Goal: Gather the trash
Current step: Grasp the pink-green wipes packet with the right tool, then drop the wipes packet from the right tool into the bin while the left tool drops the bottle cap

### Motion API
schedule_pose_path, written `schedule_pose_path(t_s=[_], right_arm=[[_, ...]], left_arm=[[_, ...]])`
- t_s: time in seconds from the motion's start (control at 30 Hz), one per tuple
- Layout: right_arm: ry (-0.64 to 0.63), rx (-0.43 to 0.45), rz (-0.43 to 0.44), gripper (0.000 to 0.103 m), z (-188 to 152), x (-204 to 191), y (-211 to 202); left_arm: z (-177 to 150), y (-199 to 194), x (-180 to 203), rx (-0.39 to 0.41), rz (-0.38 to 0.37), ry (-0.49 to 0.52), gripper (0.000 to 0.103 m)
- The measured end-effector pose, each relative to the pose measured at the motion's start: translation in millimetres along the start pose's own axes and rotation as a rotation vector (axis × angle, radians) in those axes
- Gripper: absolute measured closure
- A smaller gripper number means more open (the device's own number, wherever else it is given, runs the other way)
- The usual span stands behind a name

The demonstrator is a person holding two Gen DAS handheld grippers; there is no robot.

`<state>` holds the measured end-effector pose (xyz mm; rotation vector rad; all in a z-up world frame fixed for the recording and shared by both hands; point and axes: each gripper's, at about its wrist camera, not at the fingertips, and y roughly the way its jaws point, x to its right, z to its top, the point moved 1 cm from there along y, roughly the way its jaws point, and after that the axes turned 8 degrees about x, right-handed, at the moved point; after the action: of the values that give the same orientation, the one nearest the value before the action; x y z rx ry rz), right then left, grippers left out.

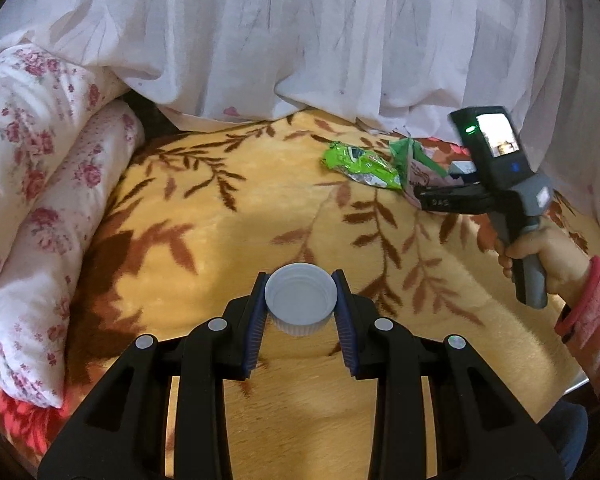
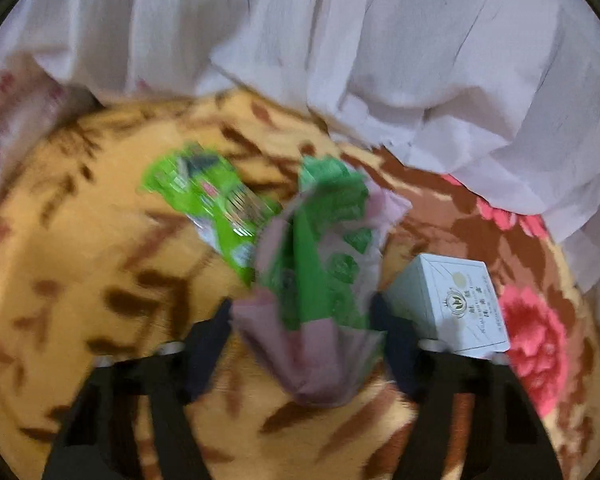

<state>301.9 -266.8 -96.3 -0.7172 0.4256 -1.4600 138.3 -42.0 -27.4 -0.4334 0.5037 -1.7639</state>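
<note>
My left gripper is shut on a white plastic bottle cap, held open side up just above the yellow leaf-patterned blanket. My right gripper has its fingers on both sides of a crumpled green and pink wrapper; the view is blurred, so its grip is unclear. The wrapper also shows in the left wrist view at the right gripper's tips. A bright green snack packet lies on the blanket to the left of it.
A small white box lies on the blanket right of my right gripper. A white curtain-like sheet hangs along the back. Floral pillows lie at the left.
</note>
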Motion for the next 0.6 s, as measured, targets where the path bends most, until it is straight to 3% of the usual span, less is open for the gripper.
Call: schedule_pose_path(t_s=[0.1,0.23,0.47,0.6], right_arm=[[-0.008,-0.015,-0.007,0.068,2.5,-3.5,-3.5],[0.042,-0.002,0.050,0.083,3.4,2.8,-25.4],[0.041,0.057,0.104,0.086,-1.6,-0.3,-81.9],[0.063,0.099,0.183,0.086,-12.0,-1.5,-130.9]], left_arm=[[-1.3,-3.2,-1.3,-0.001,-0.003,-0.009,0.072],[-3.6,-8.1,-2.2,-0.003,-0.012,-0.017,0.072],[-6.5,-26.3,-0.9,0.003,-0.025,-0.033,0.072],[-11.9,-44.5,4.4,0.006,-0.040,-0.025,0.072]])
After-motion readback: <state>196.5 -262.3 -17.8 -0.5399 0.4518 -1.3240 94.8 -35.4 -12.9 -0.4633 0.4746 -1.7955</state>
